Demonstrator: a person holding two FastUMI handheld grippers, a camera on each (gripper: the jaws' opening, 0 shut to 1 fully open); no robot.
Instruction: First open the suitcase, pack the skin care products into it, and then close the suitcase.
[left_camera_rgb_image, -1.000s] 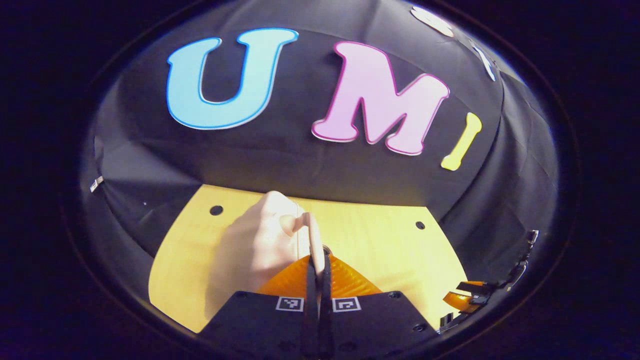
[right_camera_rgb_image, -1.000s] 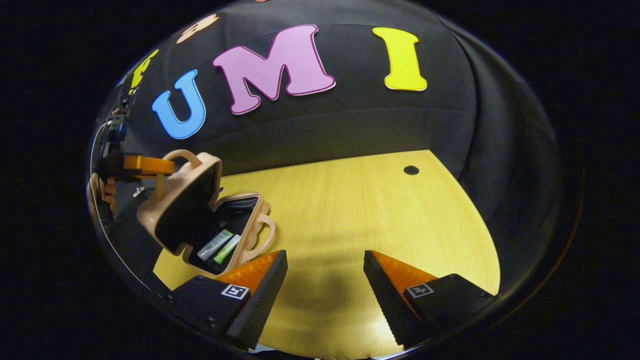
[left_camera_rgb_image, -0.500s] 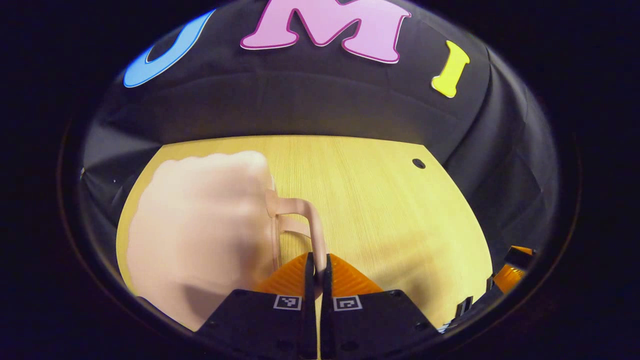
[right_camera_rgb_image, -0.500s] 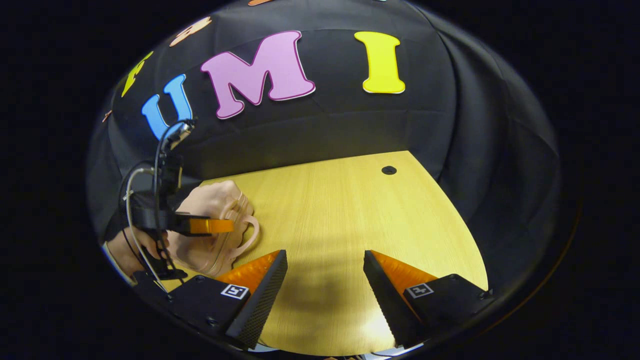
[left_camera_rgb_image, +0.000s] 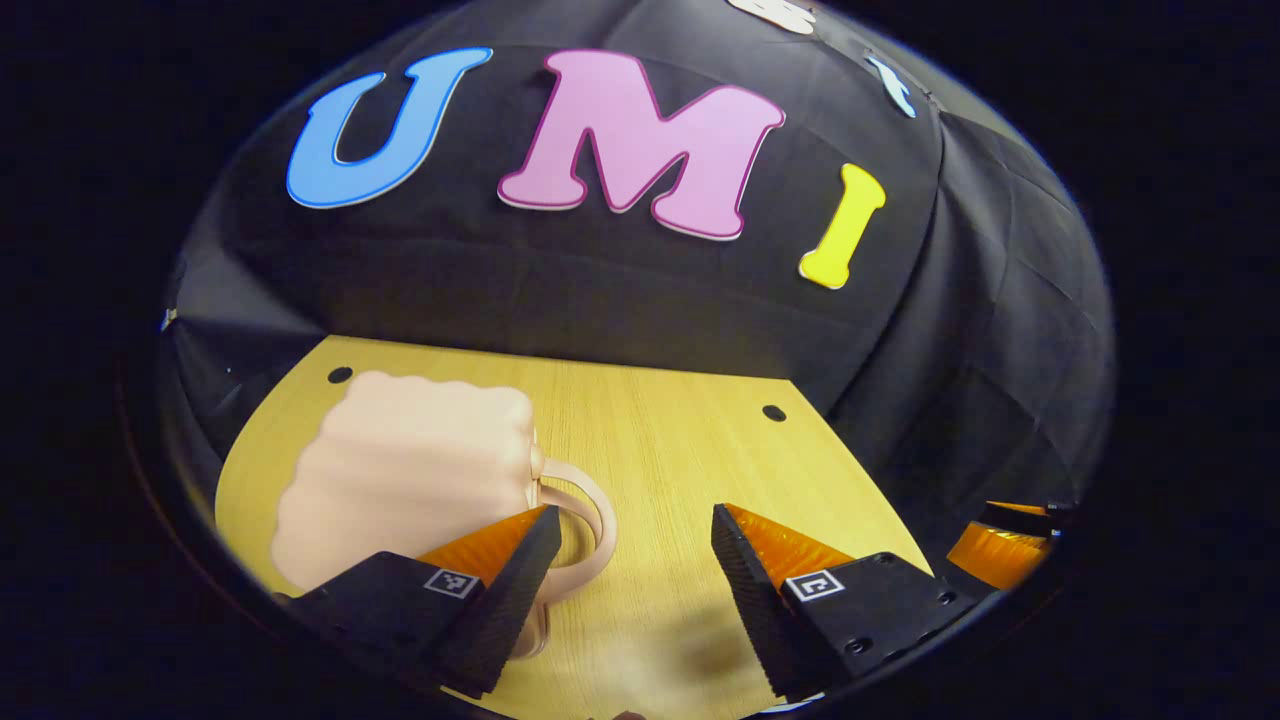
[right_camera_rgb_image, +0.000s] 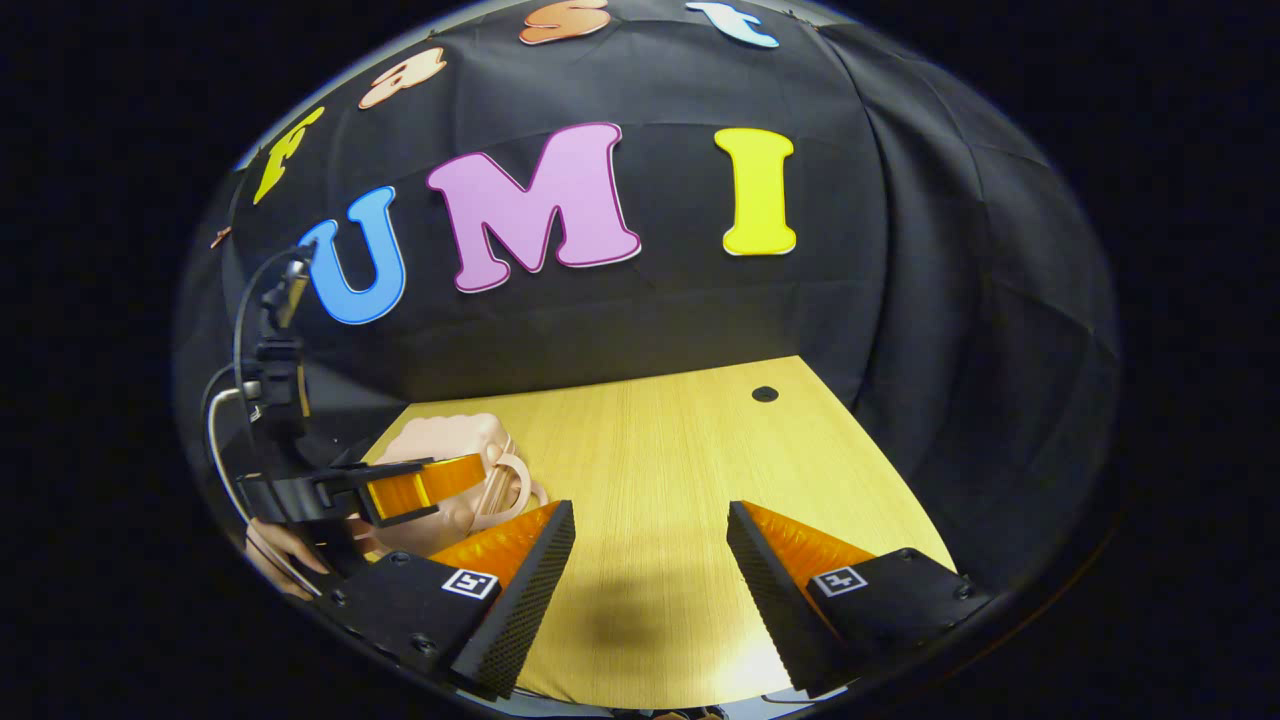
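Observation:
The small pink suitcase (left_camera_rgb_image: 410, 460) lies shut on the wooden table (left_camera_rgb_image: 680, 440), its looped handles (left_camera_rgb_image: 585, 520) pointing toward me. Whatever is inside is hidden. My left gripper (left_camera_rgb_image: 630, 520) stands open just in front of the handles; its left finger overlaps them in view and nothing sits between the fingers. In the right gripper view, the same suitcase (right_camera_rgb_image: 450, 450) sits at the left with the left gripper (right_camera_rgb_image: 420, 485) over it and a hand (right_camera_rgb_image: 280, 545) behind. My right gripper (right_camera_rgb_image: 650, 512) is open above bare table, apart from the case.
The table (right_camera_rgb_image: 680, 450) has small round holes (left_camera_rgb_image: 773, 412) (left_camera_rgb_image: 340, 375) (right_camera_rgb_image: 765, 393) near its far edge. Black cloth walls close in behind and to the right. The right gripper (left_camera_rgb_image: 1000, 545) shows at the far right of the left gripper view.
The lid, held up by its handle a second ago, came down and the case is shut. My left gripper then let go of the handle, opened and drew back slightly. The right gripper stayed open.

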